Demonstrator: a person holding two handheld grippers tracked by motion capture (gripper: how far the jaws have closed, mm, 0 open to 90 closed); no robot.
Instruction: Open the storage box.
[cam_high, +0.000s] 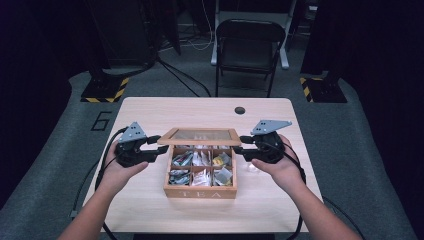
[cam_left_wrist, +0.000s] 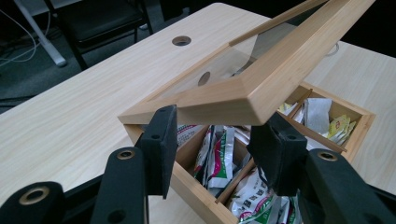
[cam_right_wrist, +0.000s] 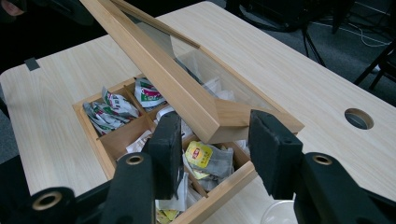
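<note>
A wooden tea box (cam_high: 200, 192) marked TEA stands mid-table, its compartments holding several tea bags (cam_high: 200, 167). Its glass-paned lid (cam_high: 200, 135) is raised at a slant, hinged along the far side. My left gripper (cam_high: 156, 145) is at the lid's front left corner. In the left gripper view that corner of the lid (cam_left_wrist: 224, 98) sits between the pad tips of the left gripper (cam_left_wrist: 217, 126). My right gripper (cam_high: 240, 144) is at the front right corner. In the right gripper view the lid (cam_right_wrist: 177, 88) ends between the pads of the right gripper (cam_right_wrist: 215, 128), above a yellow tea bag (cam_right_wrist: 198, 154).
The light wooden table (cam_high: 150, 210) has a round cable hole (cam_high: 240, 110) near its far edge. A clear plastic cup (cam_right_wrist: 280, 214) stands just right of the box. A folding chair (cam_high: 247, 45) stands beyond the table. Bare tabletop lies left, right and behind the box.
</note>
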